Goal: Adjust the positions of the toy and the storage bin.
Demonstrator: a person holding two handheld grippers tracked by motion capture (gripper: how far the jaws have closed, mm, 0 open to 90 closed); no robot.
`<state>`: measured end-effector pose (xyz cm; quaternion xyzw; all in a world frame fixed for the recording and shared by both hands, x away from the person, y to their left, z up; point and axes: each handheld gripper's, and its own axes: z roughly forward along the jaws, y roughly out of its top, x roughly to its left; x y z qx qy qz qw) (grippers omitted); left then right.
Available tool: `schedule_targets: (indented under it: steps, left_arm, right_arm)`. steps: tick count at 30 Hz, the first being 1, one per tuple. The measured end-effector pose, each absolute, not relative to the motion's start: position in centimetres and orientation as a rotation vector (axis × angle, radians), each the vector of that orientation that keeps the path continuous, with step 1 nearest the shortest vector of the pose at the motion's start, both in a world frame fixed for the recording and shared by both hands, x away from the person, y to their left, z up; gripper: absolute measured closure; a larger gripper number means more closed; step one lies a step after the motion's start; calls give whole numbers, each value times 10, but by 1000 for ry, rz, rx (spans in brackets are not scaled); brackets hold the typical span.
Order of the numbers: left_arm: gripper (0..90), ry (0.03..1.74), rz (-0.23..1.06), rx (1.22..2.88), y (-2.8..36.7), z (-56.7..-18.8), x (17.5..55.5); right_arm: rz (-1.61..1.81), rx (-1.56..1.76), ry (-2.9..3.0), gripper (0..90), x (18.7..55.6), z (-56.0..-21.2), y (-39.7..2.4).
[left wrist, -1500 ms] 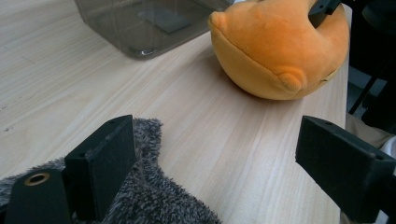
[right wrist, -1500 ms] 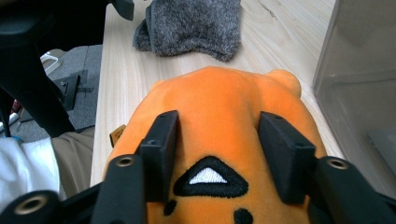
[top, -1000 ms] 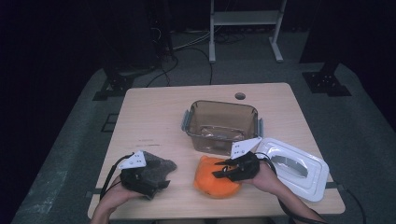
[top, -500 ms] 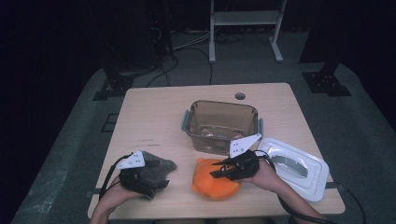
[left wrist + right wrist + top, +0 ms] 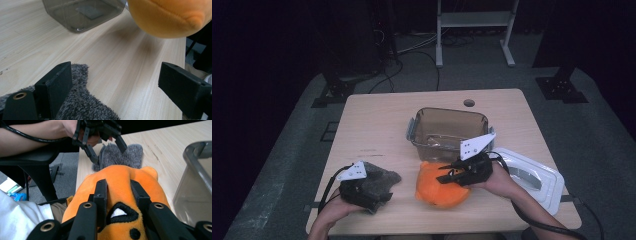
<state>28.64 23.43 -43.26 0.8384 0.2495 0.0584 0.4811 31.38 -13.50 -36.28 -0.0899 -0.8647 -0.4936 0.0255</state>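
Right now my right fingers (image 5: 120, 195) are pinching a fold of the orange plush toy (image 5: 442, 187), pads sunk into the fabric. It's soft, rounded, bright orange, with a black patch and white triangle plus a black dot between the fingers in the right gripper view. It sits at the near edge of the desk (image 5: 377, 130), front centre.

My left fingers (image 5: 125, 87) are spread wide, one pad over the grey fuzzy plush (image 5: 379, 182), the other over bare wood, nothing pinched. That grey toy lies just left of the orange one, near but apart.

Behind the orange toy stands one clear brown-tinted container (image 5: 447, 130), open on top. Its white lid (image 5: 532, 175) lies to the right, beside my right hand.

Count: two plush toys, one container, one lid.
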Motion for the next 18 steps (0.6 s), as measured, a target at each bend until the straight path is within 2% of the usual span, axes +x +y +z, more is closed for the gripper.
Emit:
schedule_targets:
  steps: [18]
  left_arm:
    - [114, 611, 139, 2052, 236, -435, 289]
  right_arm:
    - [-1572, -250, -2701, 697, 323, -318, -147]
